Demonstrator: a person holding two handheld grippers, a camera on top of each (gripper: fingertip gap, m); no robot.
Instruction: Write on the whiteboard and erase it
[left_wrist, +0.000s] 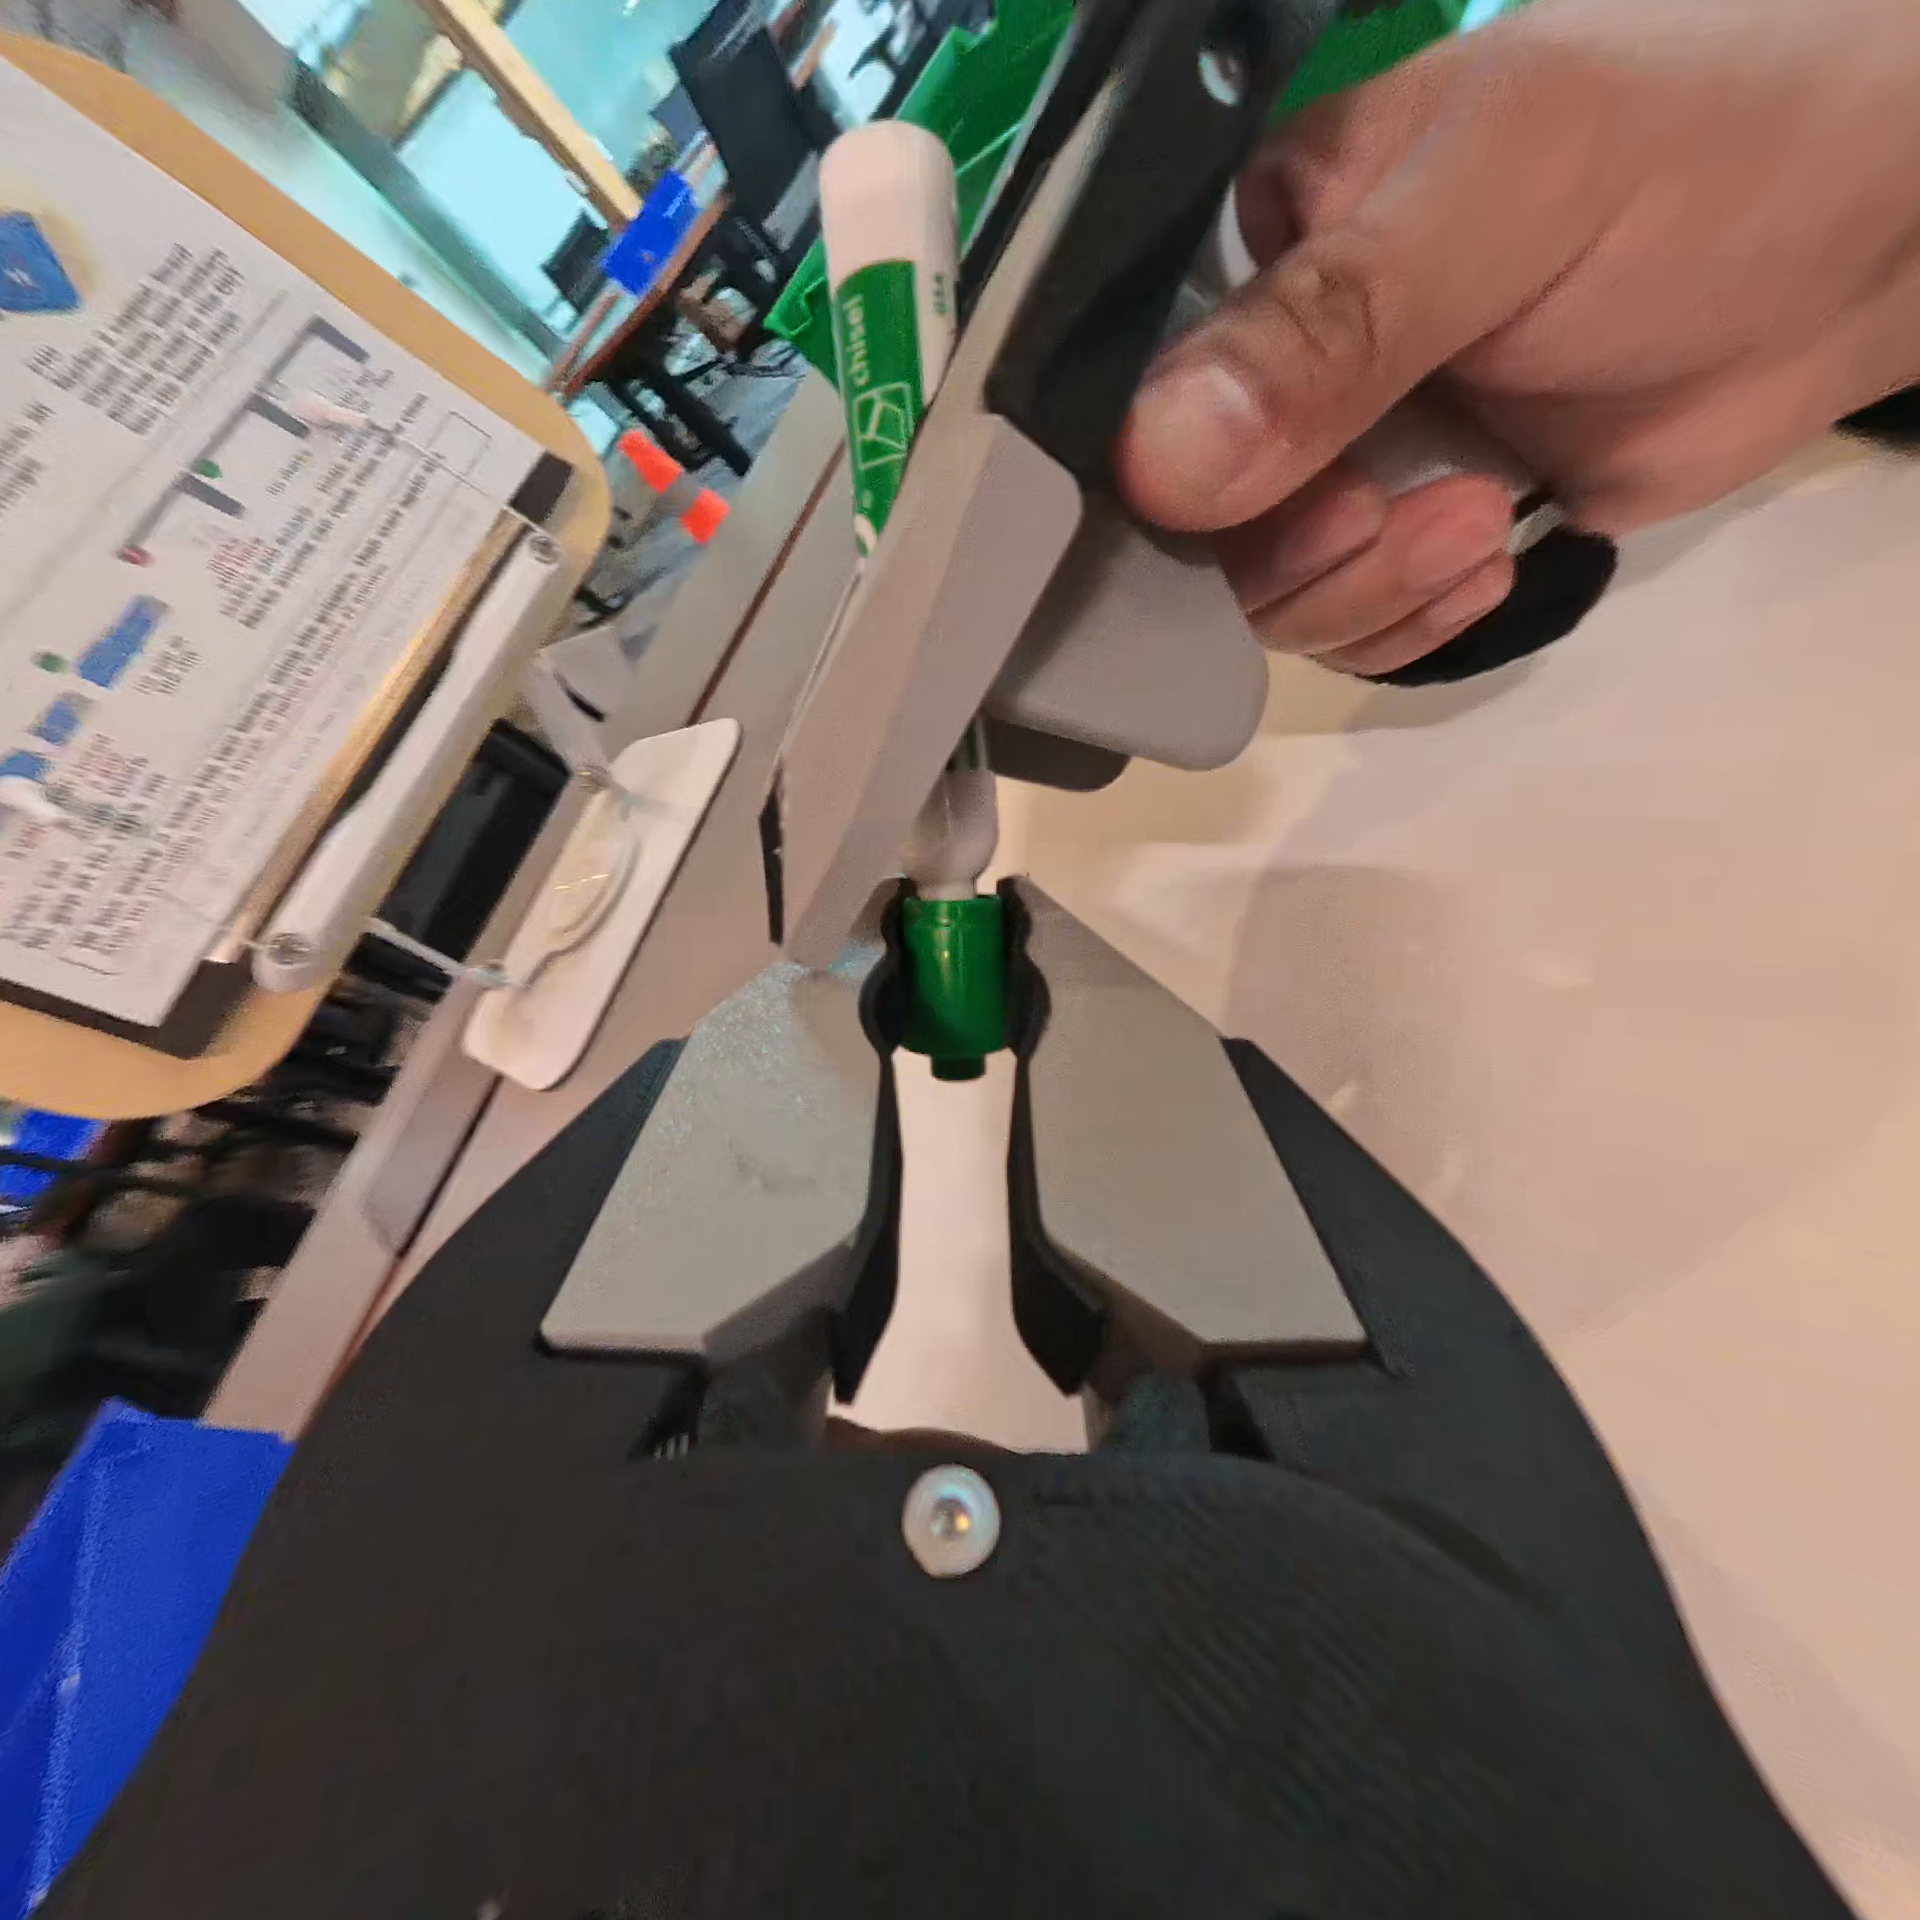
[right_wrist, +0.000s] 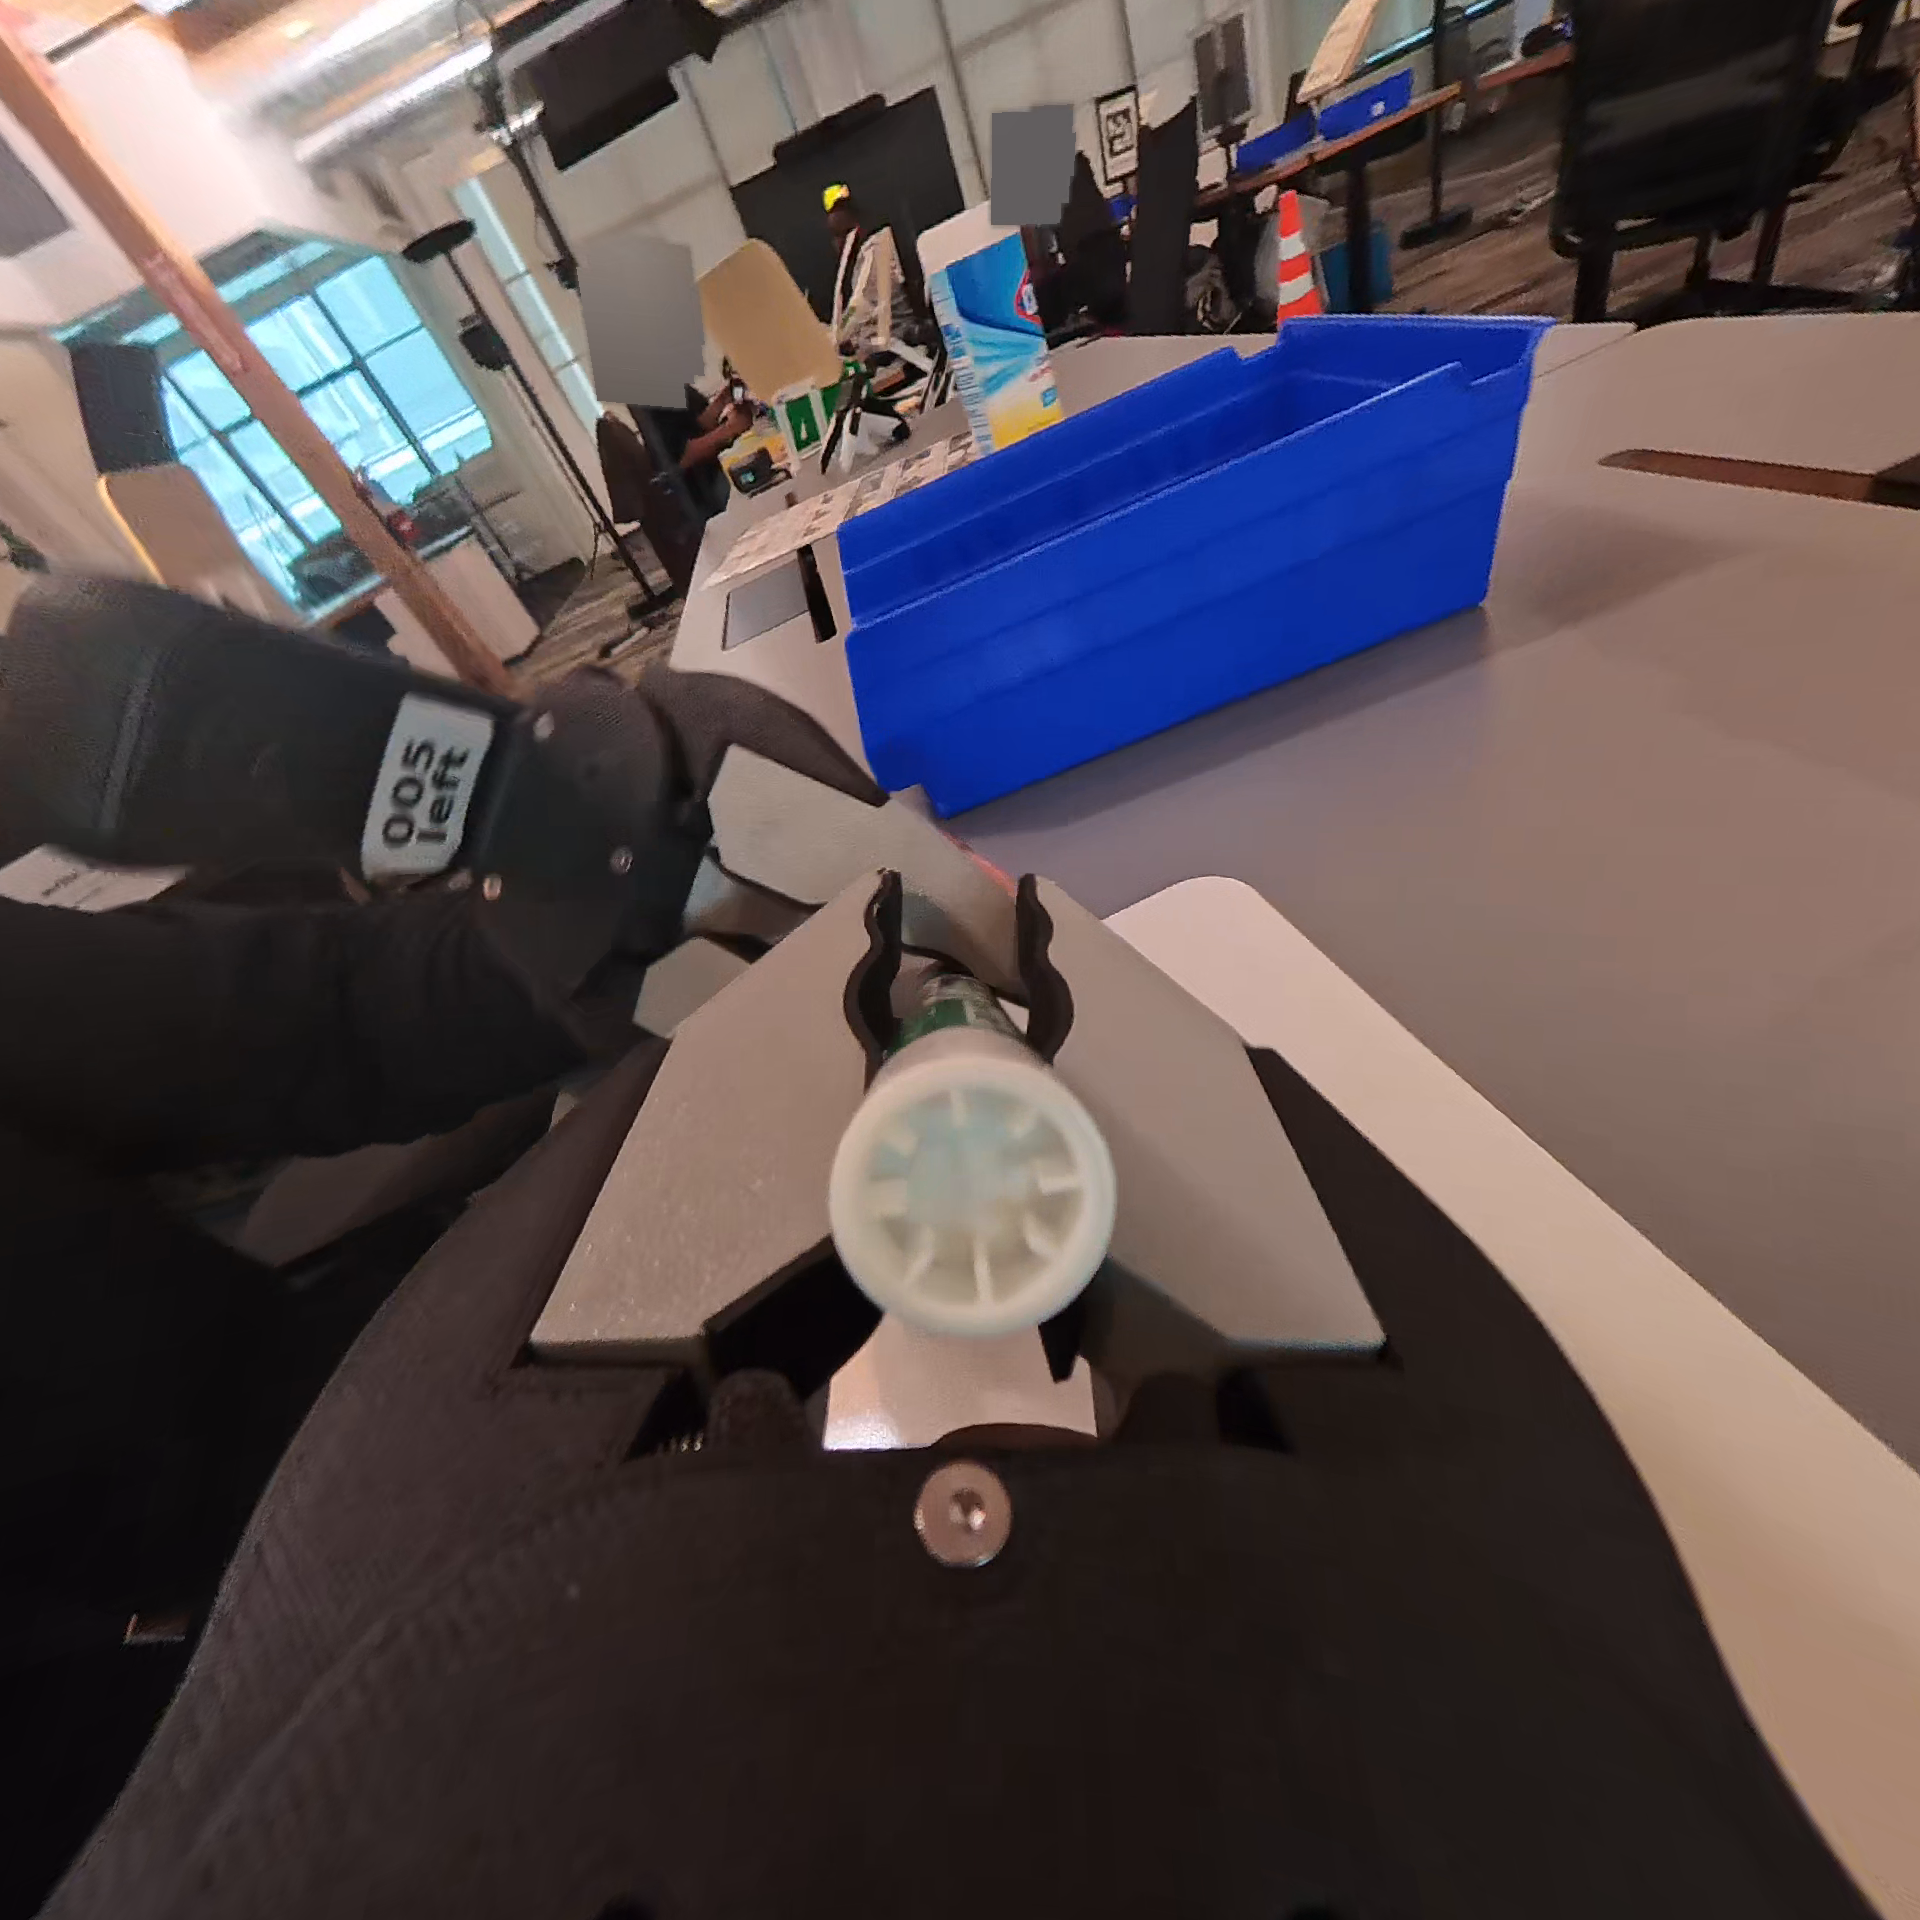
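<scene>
With both claws on the same marker, this looks like the uncapping step, before any writing.

Left claw (left_wrist: 951, 977): pressed on the green cap (left_wrist: 954, 971), fingers closed around it at the tips. Right claw (right_wrist: 958, 966): pinching the marker (right_wrist: 971, 1205) barrel, butt end pointing back at the right wrist camera, nose pointing away toward the left claw. In the left wrist view the marker (left_wrist: 883, 343) barrel rises away from the cap, held in the right claw (left_wrist: 935, 665) by a bare hand (left_wrist: 1538, 343).

Key relation: cap and barrel are coaxial, the two claws face each other along the marker's long axis. My read: the pull has to go straight along that axis; any sideways load would likely twist the cap in the left claw's grip. A short white neck shows between cap and barrel, so the cap may be partly off; can't tell for sure.

Whiteboard (right_wrist: 1455, 1195) lies flat on the tabletop (right_wrist: 1558, 831) under and right of the claws, no marks visible on it.

Farther out: blue bin (right_wrist: 1174, 665) on the tabletop, nothing visible inside. Wipes canister (right_wrist: 992, 343) beyond it. No eraser visible in either view.
</scene>
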